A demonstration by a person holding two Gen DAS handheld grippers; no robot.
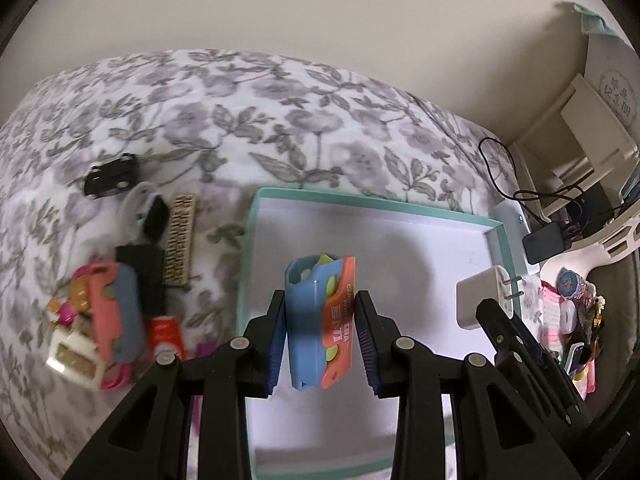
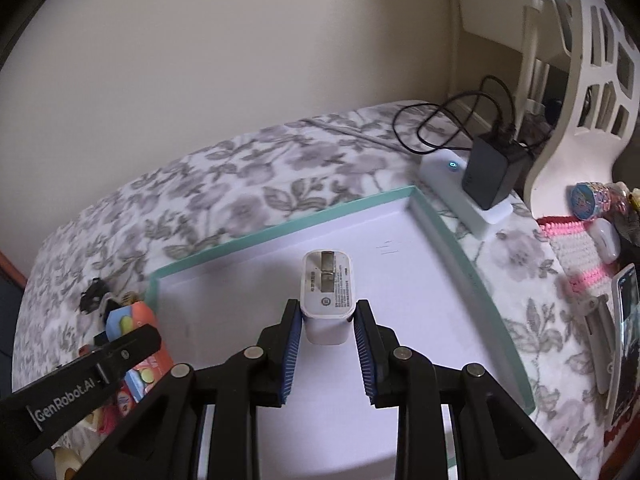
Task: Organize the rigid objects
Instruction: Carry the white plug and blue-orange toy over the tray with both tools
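Note:
My left gripper (image 1: 320, 340) is shut on a blue and orange toy car (image 1: 320, 320) and holds it over the left part of a shallow teal-rimmed tray (image 1: 496, 240) with a white floor. My right gripper (image 2: 326, 348) is shut on a white plug charger (image 2: 327, 296) above the tray (image 2: 440, 232). The charger also shows in the left wrist view (image 1: 486, 294), and the toy car in the right wrist view (image 2: 134, 322).
The tray lies on a floral bedspread (image 1: 240, 112). Left of it is a pile of small items: a pink and blue toy car (image 1: 116, 312), a black block (image 1: 142, 276), a black toy car (image 1: 112, 176). A white power strip (image 2: 464, 192) with a black adapter (image 2: 490, 172) lies beyond the tray's far right corner.

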